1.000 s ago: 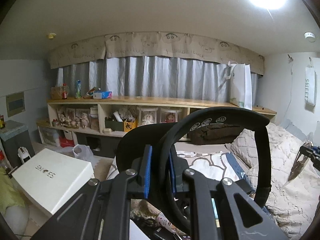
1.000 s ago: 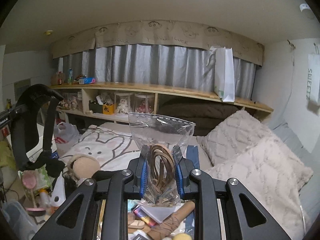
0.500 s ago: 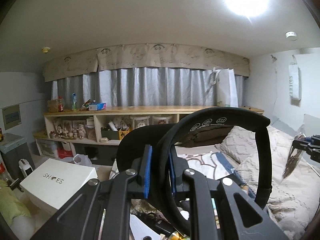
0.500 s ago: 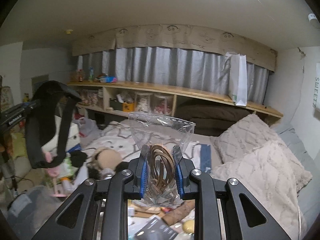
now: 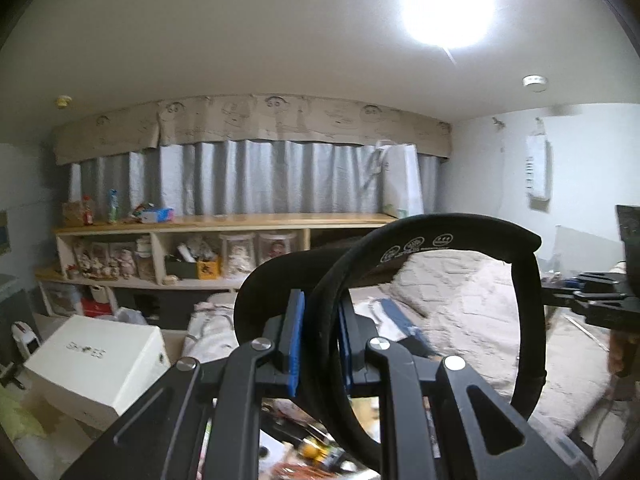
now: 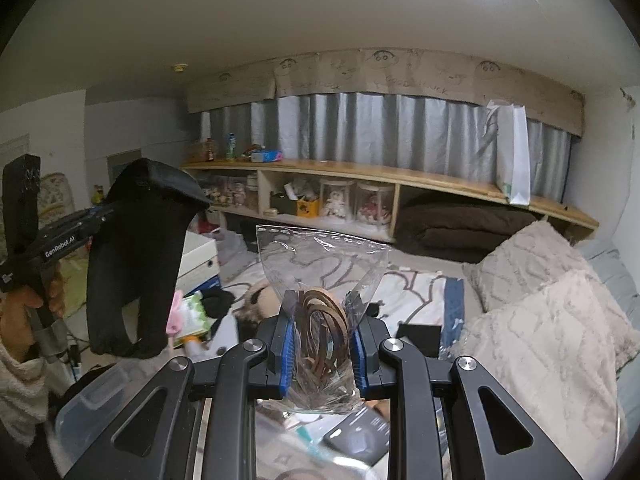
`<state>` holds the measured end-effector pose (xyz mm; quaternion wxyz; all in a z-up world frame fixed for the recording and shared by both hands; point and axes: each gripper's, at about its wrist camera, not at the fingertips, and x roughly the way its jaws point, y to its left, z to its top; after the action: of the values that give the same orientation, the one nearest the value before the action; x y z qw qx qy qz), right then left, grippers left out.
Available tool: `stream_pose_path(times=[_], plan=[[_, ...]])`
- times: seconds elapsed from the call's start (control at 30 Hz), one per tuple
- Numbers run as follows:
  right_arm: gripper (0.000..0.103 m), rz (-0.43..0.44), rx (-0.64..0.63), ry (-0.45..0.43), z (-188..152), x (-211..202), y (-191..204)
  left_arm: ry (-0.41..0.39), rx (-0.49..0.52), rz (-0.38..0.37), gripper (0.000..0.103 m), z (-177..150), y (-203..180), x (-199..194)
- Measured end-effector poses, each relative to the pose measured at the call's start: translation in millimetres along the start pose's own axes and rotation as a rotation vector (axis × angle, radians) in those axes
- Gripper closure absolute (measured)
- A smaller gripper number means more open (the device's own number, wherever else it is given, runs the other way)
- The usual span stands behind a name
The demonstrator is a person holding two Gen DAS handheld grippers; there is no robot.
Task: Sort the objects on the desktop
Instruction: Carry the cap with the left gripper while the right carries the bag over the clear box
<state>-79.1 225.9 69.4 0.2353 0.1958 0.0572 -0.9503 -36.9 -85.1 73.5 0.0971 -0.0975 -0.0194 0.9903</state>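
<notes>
Black padded headband [image 5: 460, 236] clamped in my left gripper [image 5: 320, 340], held in the air above the cluttered bed [image 5: 460, 320]. Right gripper [image 6: 320, 344] pinches a clear plastic bag [image 6: 320, 264] of brown rings [image 6: 322, 320], also aloft.

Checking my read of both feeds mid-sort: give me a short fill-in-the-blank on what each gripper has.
1. The left gripper is shut on a ____ padded fabric band.
2. The right gripper pinches a clear plastic bag of brown ____.
3. The white box beside the bed reads ____.

Missing: black; rings; SHOES
</notes>
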Motion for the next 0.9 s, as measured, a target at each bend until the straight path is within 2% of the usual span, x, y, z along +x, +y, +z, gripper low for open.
stream_pose_path(times=[0.17,0.3,0.53,0.67,0.8,0.9], plan=[[0.079,0.042,0.024,0.019,-12.9,-8.2,1.7,0.065,-0.036,-0.097,0.087,-14.2,-11.4,-10.9],[0.079,0.052,0.021,0.044,-28.6,-11.2,6.2,0.156,-0.095,-0.202,0.087,-30.2,-23.3,-11.1],[0.079,0.080,0.070,0.123,-62.9,-9.8,3.9,0.300,-0.159,-0.319,0.087,-56.8,-45.8,-18.6],[0.079,0.087,0.097,0.154,-78.0,-7.7,0.2,0.388,-0.244,-0.417,0.087,-65.5,-51.9,-20.8],[0.079,0.095,0.130,0.171,-87.9,-4.5,-3.2,0.514,-0.352,-0.514,0.087,-86.3,-63.7,-14.1],[0.079,0.082,0.137,0.176,-92.3,-3.2,-6.1,0.659,-0.431,-0.565,0.087,-115.1,-77.3,-0.6]])
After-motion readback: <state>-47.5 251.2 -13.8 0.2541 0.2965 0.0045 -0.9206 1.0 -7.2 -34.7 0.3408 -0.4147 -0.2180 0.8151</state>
